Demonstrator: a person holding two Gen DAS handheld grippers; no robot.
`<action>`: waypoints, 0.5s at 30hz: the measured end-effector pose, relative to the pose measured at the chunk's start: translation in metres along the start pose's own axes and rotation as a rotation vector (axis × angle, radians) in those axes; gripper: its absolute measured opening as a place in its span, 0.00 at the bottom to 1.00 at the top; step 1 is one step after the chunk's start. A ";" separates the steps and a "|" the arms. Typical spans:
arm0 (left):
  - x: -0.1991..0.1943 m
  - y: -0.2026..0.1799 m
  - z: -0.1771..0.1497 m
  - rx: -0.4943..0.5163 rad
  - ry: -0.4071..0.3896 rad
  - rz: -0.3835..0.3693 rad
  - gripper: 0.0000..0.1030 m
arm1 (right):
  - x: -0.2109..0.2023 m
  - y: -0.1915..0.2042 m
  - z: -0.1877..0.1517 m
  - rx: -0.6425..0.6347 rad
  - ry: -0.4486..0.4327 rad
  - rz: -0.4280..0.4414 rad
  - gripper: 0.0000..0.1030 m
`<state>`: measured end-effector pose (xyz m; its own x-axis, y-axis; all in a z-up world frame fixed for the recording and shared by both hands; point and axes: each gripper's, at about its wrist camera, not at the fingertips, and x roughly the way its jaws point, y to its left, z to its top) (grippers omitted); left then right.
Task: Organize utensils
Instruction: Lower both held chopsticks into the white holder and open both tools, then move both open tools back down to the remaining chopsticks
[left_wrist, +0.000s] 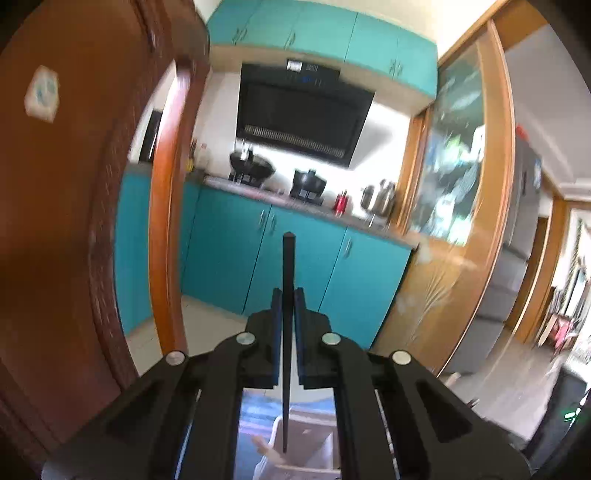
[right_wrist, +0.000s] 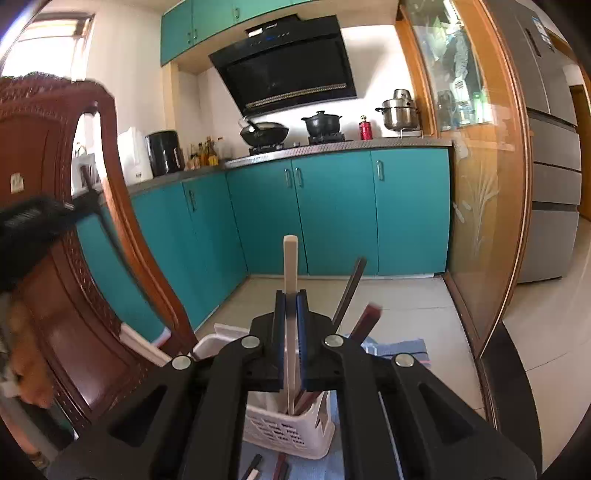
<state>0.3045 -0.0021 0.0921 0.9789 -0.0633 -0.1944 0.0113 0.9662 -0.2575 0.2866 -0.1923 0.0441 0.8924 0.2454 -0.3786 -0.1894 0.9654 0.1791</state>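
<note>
My left gripper (left_wrist: 288, 295) is shut on a black chopstick (left_wrist: 287, 266) that stands upright, its lower tip hanging over the white utensil basket (left_wrist: 314, 439) seen below between the arms. My right gripper (right_wrist: 291, 295) is shut on a cream-coloured chopstick (right_wrist: 290, 262), also upright, with its lower end inside the white slotted basket (right_wrist: 288, 432). A black chopstick (right_wrist: 350, 288) and a dark red one (right_wrist: 367, 319) lean out of that basket to the right. Two more utensils (right_wrist: 266, 467) lie on the blue cloth (right_wrist: 402, 349) in front of the basket.
A carved wooden chair back (right_wrist: 85, 258) stands close on the left, with the other gripper's black body (right_wrist: 33, 221) beside it. Teal kitchen cabinets (right_wrist: 332, 210), a stove with pots (right_wrist: 321, 123) and a glass sliding door (right_wrist: 480, 206) are behind.
</note>
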 end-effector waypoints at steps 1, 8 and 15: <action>0.004 0.000 -0.004 0.002 0.017 0.002 0.07 | 0.001 0.000 -0.003 -0.006 0.008 -0.001 0.06; 0.005 -0.012 -0.026 0.075 0.063 0.017 0.07 | -0.013 -0.010 -0.015 -0.002 0.016 -0.012 0.14; -0.018 -0.008 -0.030 0.075 0.060 -0.005 0.13 | -0.064 -0.025 -0.028 0.015 -0.121 -0.050 0.47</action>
<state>0.2809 -0.0161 0.0689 0.9648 -0.0808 -0.2504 0.0337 0.9818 -0.1870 0.2231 -0.2294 0.0384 0.9436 0.1839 -0.2753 -0.1384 0.9745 0.1766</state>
